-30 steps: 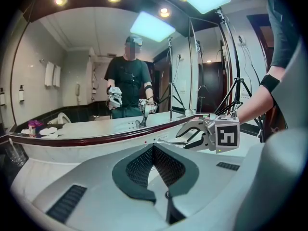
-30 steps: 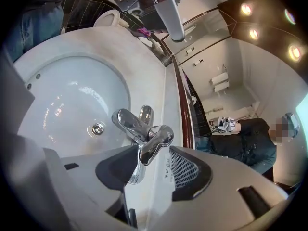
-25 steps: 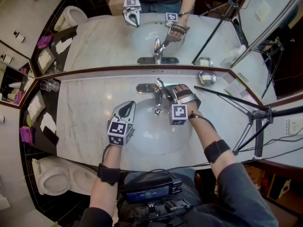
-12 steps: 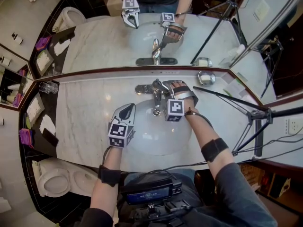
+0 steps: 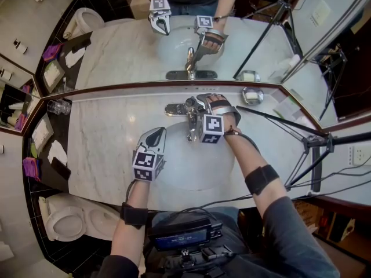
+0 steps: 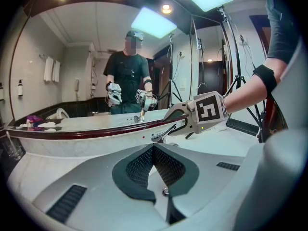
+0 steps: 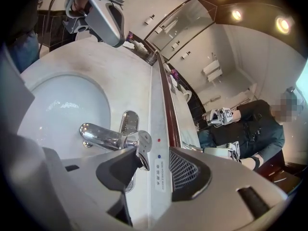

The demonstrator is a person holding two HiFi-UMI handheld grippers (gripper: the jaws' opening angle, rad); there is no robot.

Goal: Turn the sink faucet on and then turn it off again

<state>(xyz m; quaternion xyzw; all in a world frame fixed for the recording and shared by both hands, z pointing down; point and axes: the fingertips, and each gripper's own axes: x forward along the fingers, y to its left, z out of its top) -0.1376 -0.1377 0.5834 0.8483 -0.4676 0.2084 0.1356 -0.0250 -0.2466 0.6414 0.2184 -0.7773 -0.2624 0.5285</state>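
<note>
The chrome faucet (image 5: 189, 113) stands at the back of the white sink basin (image 5: 174, 169). In the right gripper view its spout (image 7: 98, 134) points over the bowl, and no water stream shows. My right gripper (image 5: 199, 105) reaches over the faucet from the right. Its jaws stand apart, and the lever handle (image 7: 141, 148) lies between them against the left finger (image 7: 115, 170). The other finger is clear of it. My left gripper (image 5: 154, 135) hovers over the basin's left rim, shut and empty. From the left gripper view the right gripper (image 6: 180, 121) shows at the faucet.
The marble counter (image 5: 107, 135) runs along a wall mirror (image 5: 127, 45). A drinking glass (image 5: 59, 105) stands at the far left and a metal soap dish (image 5: 253, 95) at the right. Tripod legs (image 5: 284, 122) cross the counter's right end. A toilet (image 5: 65, 220) sits lower left.
My right gripper has moved toward the mirror and slightly left, closing in over the faucet's lever. The left gripper has stayed where it was.
</note>
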